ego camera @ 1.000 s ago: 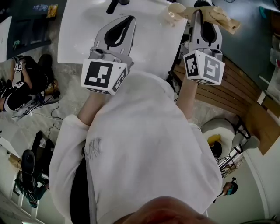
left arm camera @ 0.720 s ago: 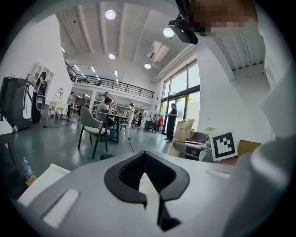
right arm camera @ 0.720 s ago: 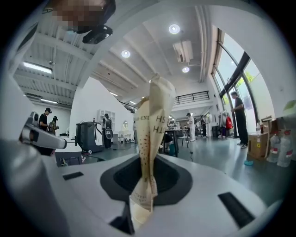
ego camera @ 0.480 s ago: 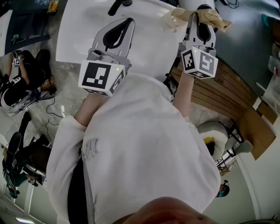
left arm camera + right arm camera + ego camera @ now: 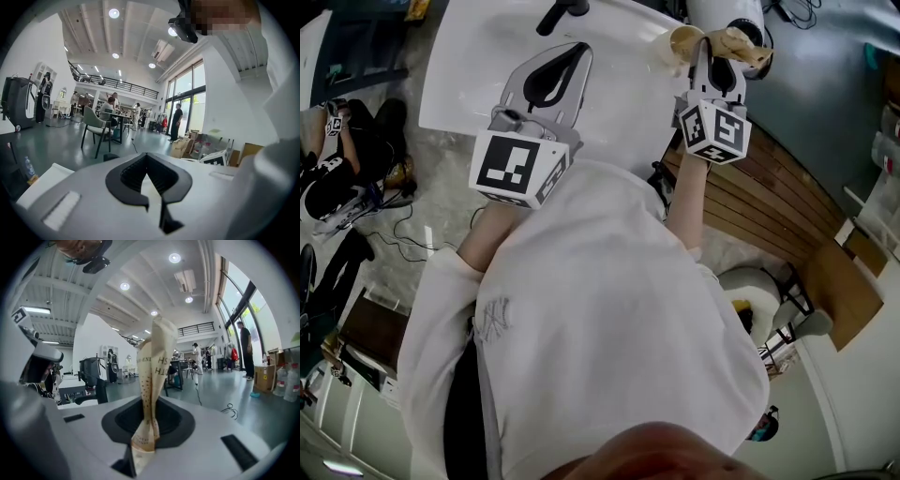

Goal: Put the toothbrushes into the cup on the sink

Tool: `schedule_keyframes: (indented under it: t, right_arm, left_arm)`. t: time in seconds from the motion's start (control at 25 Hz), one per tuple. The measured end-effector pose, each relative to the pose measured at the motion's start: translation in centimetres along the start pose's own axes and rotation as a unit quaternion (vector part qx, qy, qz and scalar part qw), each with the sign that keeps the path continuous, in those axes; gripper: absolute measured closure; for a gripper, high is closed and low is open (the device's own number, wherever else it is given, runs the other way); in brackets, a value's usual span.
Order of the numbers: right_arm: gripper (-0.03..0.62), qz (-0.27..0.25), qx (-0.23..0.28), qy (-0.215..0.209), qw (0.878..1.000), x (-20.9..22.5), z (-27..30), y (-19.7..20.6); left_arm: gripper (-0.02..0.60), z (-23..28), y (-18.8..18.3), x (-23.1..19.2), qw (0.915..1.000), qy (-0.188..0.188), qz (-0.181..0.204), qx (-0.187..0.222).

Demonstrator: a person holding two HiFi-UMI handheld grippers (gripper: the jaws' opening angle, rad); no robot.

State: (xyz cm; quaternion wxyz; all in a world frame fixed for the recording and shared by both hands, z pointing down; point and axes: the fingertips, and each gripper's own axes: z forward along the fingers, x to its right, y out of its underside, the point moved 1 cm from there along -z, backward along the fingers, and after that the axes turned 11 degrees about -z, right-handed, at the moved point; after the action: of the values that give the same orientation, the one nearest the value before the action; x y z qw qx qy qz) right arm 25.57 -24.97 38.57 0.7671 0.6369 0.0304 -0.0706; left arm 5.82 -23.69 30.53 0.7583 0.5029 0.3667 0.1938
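Note:
A toothbrush in a beige printed paper wrapper (image 5: pixel 152 380) is pinched between the jaws of my right gripper (image 5: pixel 140 448), which is shut on it. In the head view the right gripper (image 5: pixel 713 39) is at the sink's far right corner, and the wrapped toothbrush (image 5: pixel 744 47) sticks out to its right. The beige cup (image 5: pixel 677 43) stands just left of those jaws, touching or nearly so. My left gripper (image 5: pixel 577 47) hovers over the white sink (image 5: pixel 469 75). Its jaws (image 5: pixel 155 206) are shut with nothing between them.
A black faucet (image 5: pixel 559 11) rises at the sink's far edge. A wooden slatted bench (image 5: pixel 778 202) lies to the right of the sink, and a white cylinder (image 5: pixel 727 11) stands beyond the cup. People and chairs fill the hall behind.
My right gripper has sunk and drawn in toward the cup, carrying the wrapped toothbrush with it. The left gripper has stayed over the sink.

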Motion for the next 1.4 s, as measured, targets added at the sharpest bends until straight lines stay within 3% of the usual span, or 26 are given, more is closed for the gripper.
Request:
schedule_keyframes:
  t: [0.64, 1.16, 1.24, 1.32, 1.4]
  right_arm:
    - [0.53, 0.005, -0.061, -0.001, 0.998, -0.8, 0.3, 4.7]
    - [0.53, 0.005, -0.068, 0.004, 0.998, -1.0, 0.5, 5.2]
    - [0.496, 0.008, -0.083, 0.011, 0.996, -0.7, 0.3, 5.3]
    - [0.413, 0.017, -0.097, 0.014, 0.995, -0.7, 0.2, 5.6]
    - [0.41, 0.021, -0.103, 0.01, 0.994, -0.9, 0.2, 5.7]
  left_arm:
    - [0.597, -0.6, -0.5, 0.6, 1.0, 0.0, 0.002, 0.01]
    - [0.597, -0.7, -0.7, 0.8, 0.9998, 0.007, 0.001, 0.018]
    - [0.597, -0.8, -0.9, 0.8, 0.9998, 0.006, 0.002, 0.02]
    - [0.597, -0.9, -1.2, 0.9, 0.9997, 0.006, 0.003, 0.024]
    - [0.597, -1.0, -1.5, 1.0, 0.9996, 0.008, 0.004, 0.028]
